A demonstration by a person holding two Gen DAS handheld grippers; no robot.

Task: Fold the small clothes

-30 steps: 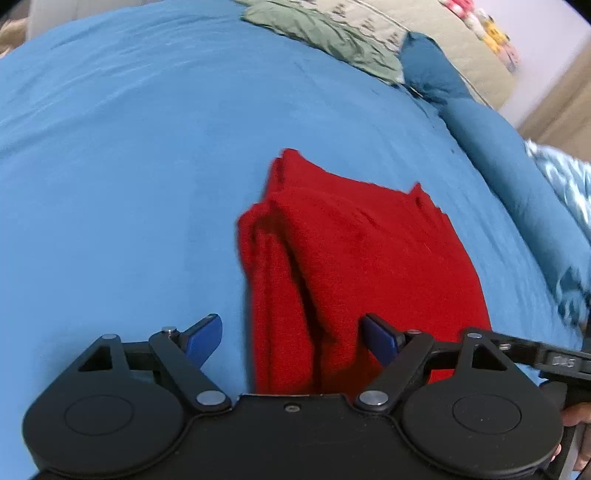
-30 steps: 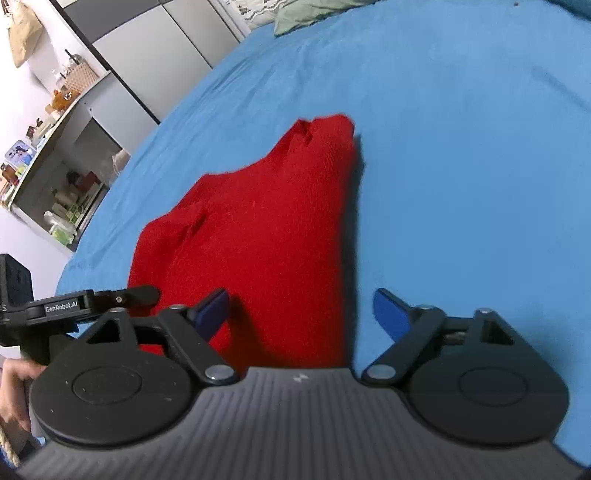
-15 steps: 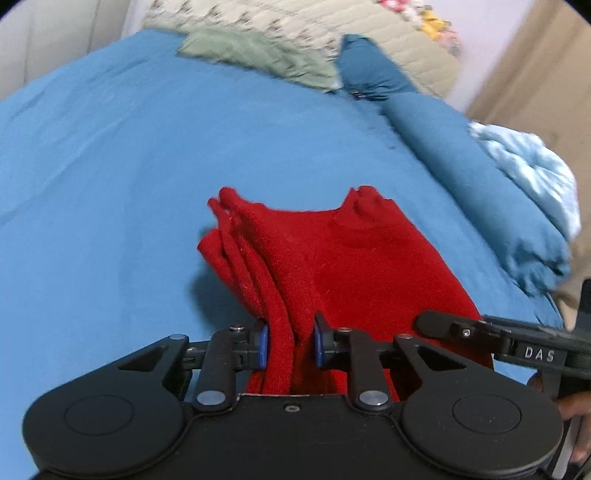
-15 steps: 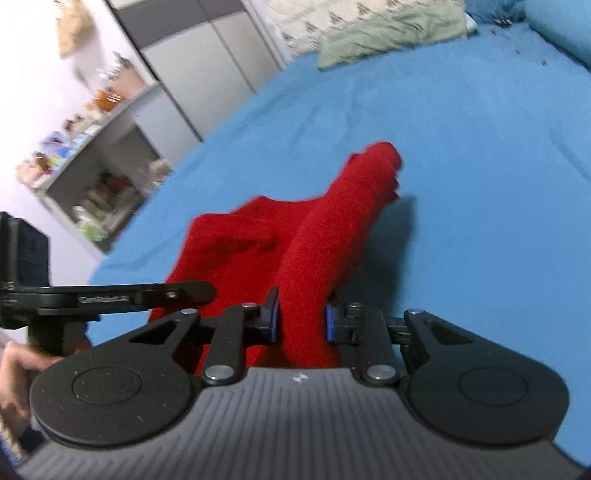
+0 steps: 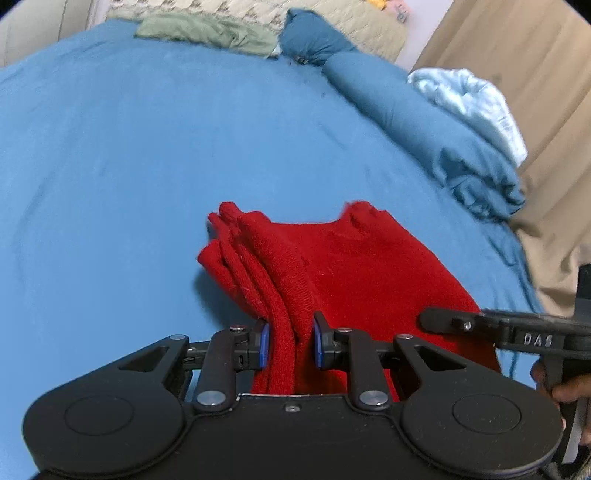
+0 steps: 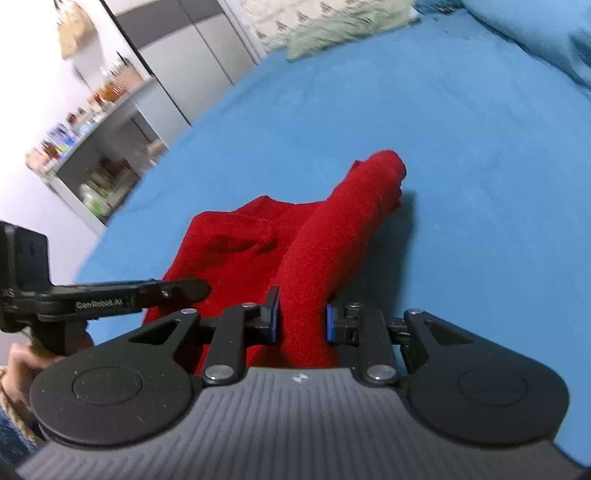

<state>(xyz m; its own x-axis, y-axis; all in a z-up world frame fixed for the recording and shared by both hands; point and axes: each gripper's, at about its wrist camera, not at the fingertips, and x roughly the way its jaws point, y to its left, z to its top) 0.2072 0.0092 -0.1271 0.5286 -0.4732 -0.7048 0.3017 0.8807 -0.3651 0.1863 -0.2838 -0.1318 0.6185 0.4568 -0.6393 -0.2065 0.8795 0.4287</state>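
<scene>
A wide bed under a smooth, matte blue sheet (image 5: 129,177) fills both views, and low in the middle of each frame lies the small red knitted garment (image 5: 354,266), already doubled over itself into a thick, layered packet. So the fold looks partly made: several plies stack at its left edge in the left wrist view, and a neckline dips at its far edge, but the bundle is uneven and still needs at least one more fold and a flattening, as I judge it. The knit is soft, ribbed and fuzzy, and it bunches into rounded ridges rather than sharp creases.

The left claw (image 5: 290,343) is clenched on the stacked left edge, its blue pads pressed against the wool. The right claw (image 6: 301,319) is likewise clamped on a thick raised roll of the same garment, which arches up toward the centre of the frame; whether this is a sleeve or a body edge is hard to tell.

Further out, a rolled dark blue duvet (image 5: 424,122) lies upper right, a crumpled green cloth (image 5: 207,31) along the top, and a cluttered shelf (image 6: 85,147) at the left.
</scene>
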